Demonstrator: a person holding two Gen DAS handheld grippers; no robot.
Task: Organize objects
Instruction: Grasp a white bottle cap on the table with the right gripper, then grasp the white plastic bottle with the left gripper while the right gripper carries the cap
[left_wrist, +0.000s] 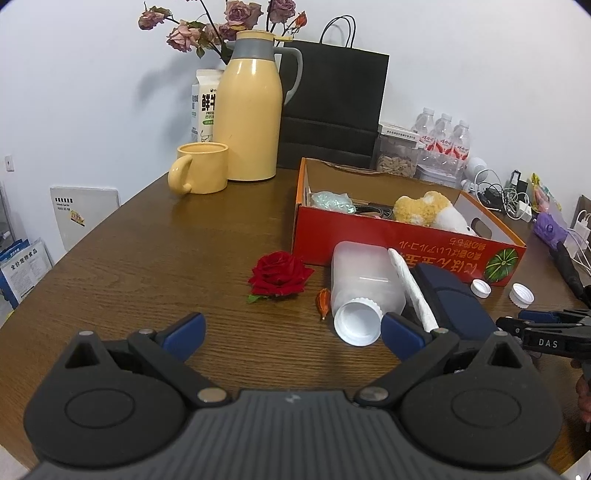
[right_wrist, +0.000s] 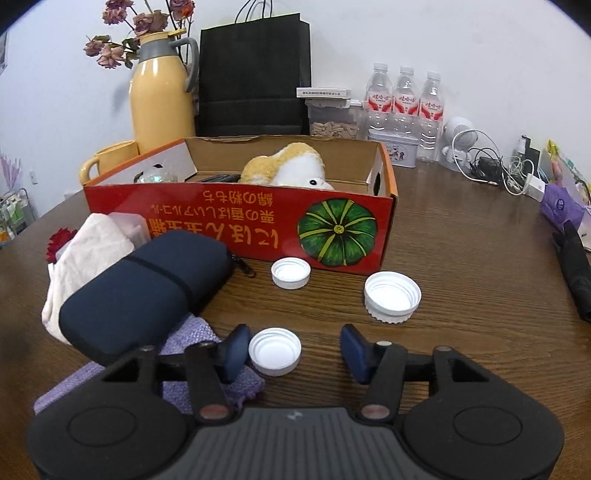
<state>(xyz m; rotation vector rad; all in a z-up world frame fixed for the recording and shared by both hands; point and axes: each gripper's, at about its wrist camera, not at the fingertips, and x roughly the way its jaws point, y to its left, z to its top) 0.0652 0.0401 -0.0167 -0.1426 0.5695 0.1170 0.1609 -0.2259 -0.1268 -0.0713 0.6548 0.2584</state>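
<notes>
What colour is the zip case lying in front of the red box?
Dark navy blue, with a black zip line. The zip case shows best in the right wrist view.

A dark brown wooden table with visible grain fills the foreground. Behind it rises a plain white wall, evenly lit, with soft shadows cast on it. Left of the table, low against the wall, leans a white panel, and a small white wall socket sits above it. The floor cannot be made out.
</notes>
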